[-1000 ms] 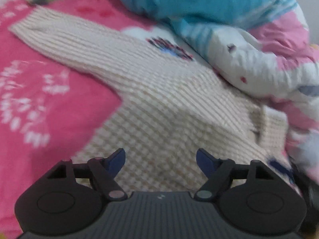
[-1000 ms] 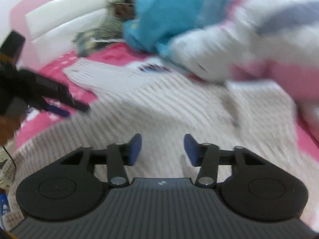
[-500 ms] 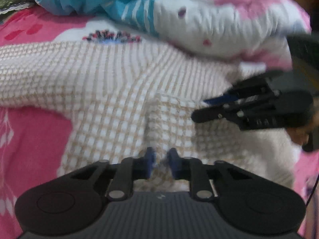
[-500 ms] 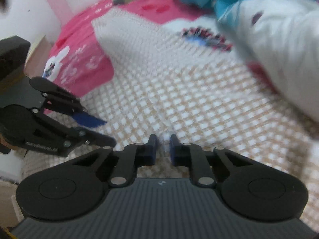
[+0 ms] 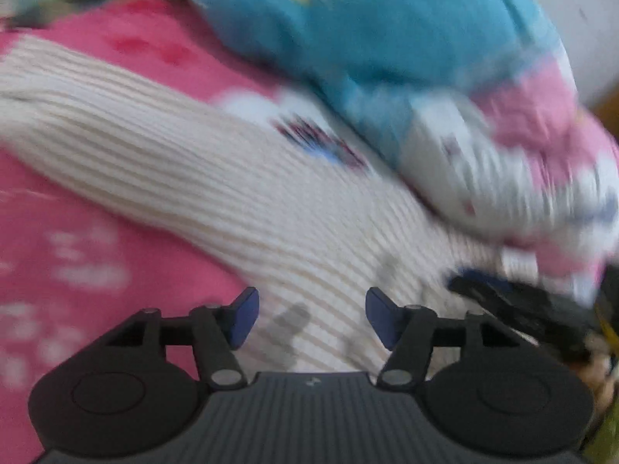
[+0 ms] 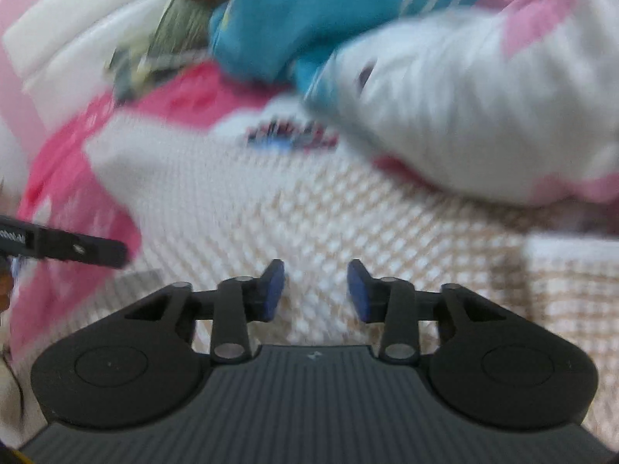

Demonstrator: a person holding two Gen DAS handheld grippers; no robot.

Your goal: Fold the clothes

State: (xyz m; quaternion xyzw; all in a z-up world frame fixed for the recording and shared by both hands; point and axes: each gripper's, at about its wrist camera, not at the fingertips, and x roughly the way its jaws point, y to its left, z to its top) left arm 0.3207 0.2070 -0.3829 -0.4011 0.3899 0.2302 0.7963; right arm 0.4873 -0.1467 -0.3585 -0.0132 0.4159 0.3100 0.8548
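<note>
Pink printed bedding (image 5: 96,232) fills the lower left of the left view, and the cream knit sweater (image 5: 240,193) lies across it below a blue, white and pink quilt (image 5: 387,38). Only the right view shows a white headboard (image 6: 77,31) at upper left; no lettering is readable. The left gripper (image 5: 311,319) and right gripper (image 6: 314,292) both gape wide and empty above the knit.

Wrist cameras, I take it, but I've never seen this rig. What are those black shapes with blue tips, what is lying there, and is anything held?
Each picture comes from a camera on a hand-held gripper that a person carries, looking forward along its two fingers. The left hand-held gripper and the right hand-held gripper both stand open with nothing between the blue pads. Below them a cream knit sweater lies spread on a pink bedcover. Behind it is a heap of blue, white and pink bedding. The dark bar at the left edge of the right view is the other gripper. Both pictures are blurred.
</note>
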